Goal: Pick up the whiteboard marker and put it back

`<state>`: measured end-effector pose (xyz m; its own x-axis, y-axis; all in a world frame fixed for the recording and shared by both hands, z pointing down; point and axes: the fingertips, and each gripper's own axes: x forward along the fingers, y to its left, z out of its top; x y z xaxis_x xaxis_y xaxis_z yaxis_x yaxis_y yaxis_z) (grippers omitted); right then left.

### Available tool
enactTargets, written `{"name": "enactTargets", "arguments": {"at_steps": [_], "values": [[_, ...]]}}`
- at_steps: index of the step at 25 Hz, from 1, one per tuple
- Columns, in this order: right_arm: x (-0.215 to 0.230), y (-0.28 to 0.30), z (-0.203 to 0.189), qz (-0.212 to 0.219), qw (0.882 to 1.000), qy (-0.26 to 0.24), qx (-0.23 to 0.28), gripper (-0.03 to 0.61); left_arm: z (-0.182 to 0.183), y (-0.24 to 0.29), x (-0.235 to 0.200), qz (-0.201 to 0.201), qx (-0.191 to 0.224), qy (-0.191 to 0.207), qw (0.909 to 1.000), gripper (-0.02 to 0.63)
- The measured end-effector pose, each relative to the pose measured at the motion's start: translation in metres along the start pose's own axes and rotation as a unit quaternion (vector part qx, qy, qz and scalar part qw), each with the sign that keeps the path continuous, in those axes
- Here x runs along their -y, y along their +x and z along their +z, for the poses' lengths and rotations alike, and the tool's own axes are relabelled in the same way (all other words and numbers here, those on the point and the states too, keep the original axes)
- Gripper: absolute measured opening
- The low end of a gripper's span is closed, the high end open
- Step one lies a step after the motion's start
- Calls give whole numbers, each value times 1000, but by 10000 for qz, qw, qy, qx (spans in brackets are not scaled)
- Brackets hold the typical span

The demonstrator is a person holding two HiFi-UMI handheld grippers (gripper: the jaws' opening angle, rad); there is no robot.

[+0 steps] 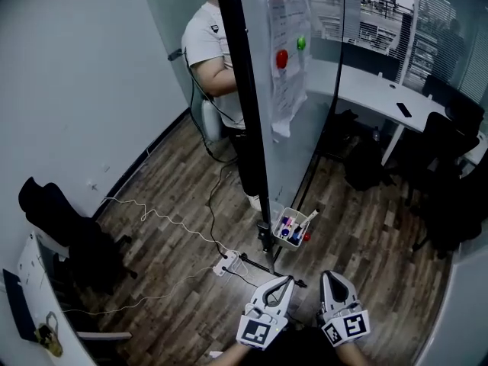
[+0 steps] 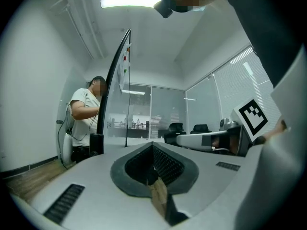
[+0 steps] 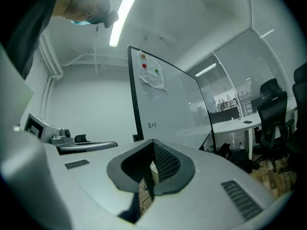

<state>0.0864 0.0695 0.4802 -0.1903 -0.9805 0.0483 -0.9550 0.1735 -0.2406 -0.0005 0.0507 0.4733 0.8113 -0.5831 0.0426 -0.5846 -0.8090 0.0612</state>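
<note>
The jaws of the left gripper (image 2: 154,170) lie closed on each other, with only a thin slit between the ribbed pads, and nothing is held there. The right gripper (image 3: 150,169) is the same: jaws together and empty. In the head view both grippers are low, close to the person who holds them, side by side and pointing forward over the wooden floor (image 1: 175,204).

No gripper has the whiteboard marker. Several markers (image 1: 288,226) stand in a small clear tray (image 1: 279,216) that hangs near the foot of the whiteboard (image 1: 290,67), ahead of the grippers and well apart from them. One white marker (image 1: 309,219) leans out over the rim on the right side. It cannot be told which one the task means.

The step in hand appears to be the reach. To do it well, one gripper should probably open its jaws before it arrives and come to the tray from above. It should take a single marker across its free upper part, so that the neighbours are not pushed. The leaning white marker looks the easiest to take. A cable (image 1: 210,204) and the foot of the stand lie just under the tray, so a low approach seems risky.
</note>
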Motion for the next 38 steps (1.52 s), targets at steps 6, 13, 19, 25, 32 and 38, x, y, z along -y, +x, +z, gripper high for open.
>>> {"name": "enactTargets", "arguments": {"at_steps": [6,13,19,25,32,38], "values": [[4,16,-1,-281,9996,29,30,15,1,9,-11,-313,26,-37,9995,8],[15,24,-5,-445,9989,86,-71,15,-2,20,-17,-381,-2,-201,9991,8],[31,36,-6,-360,9992,71,-132,15,-1,40,-20,-295,20,-203,9994,8],[47,58,1,-163,9997,25,-165,15,7,68,-27,-119,30,-168,9998,8],[70,76,-4,63,9994,54,-337,15,0,90,-36,211,-42,-182,9996,8],[85,90,-18,177,9982,137,-556,15,-4,105,-41,386,-100,-234,9989,8]]}}
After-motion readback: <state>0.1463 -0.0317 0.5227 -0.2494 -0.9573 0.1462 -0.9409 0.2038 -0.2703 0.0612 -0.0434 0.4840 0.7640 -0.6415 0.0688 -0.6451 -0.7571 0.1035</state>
